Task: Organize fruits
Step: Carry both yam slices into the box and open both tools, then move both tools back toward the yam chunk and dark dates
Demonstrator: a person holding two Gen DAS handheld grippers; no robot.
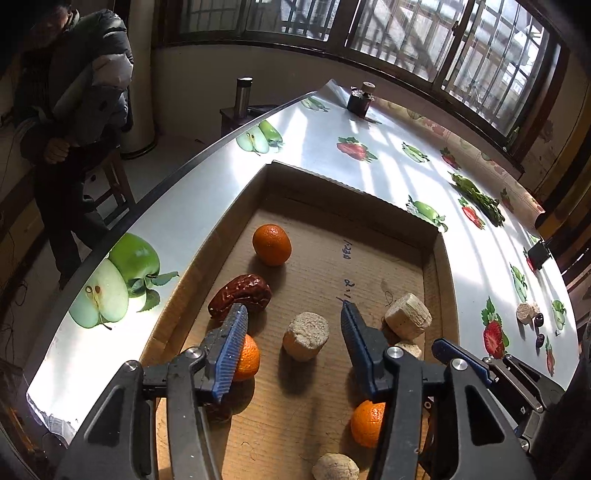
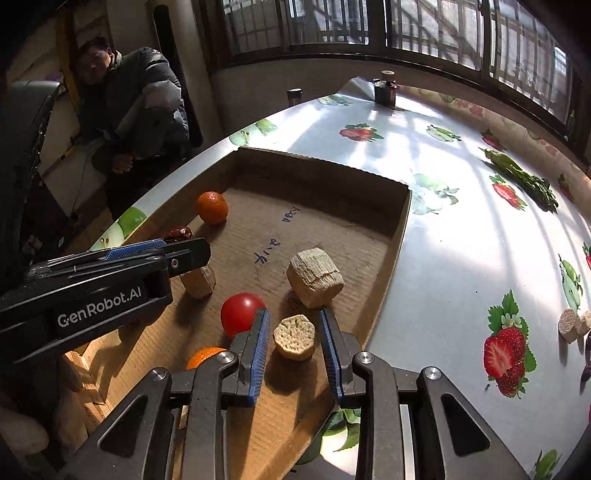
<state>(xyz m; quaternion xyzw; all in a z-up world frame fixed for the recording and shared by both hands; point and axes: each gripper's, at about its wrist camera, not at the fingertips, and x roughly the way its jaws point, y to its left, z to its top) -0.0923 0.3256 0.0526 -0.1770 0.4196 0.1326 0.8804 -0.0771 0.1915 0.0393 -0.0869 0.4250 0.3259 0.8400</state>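
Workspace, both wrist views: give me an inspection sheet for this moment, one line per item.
Surface: table under a fruit-print cloth.
Job's things: cardboard tray holds oranges, a red date, a red tomato and beige chunks.
Clutter: more chunks and greens on the cloth.
Grippers: left gripper open; right gripper open around a chunk.
Cables: nothing seen on the table.
Surroundings: seated person, barred windows.

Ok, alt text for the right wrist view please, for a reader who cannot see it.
The open right tool hangs over a shallow cardboard tray, its fingers either side of a pale cut stem piece. A red tomato, a larger pale piece and an orange also lie in the tray; the left tool reaches in from the left.
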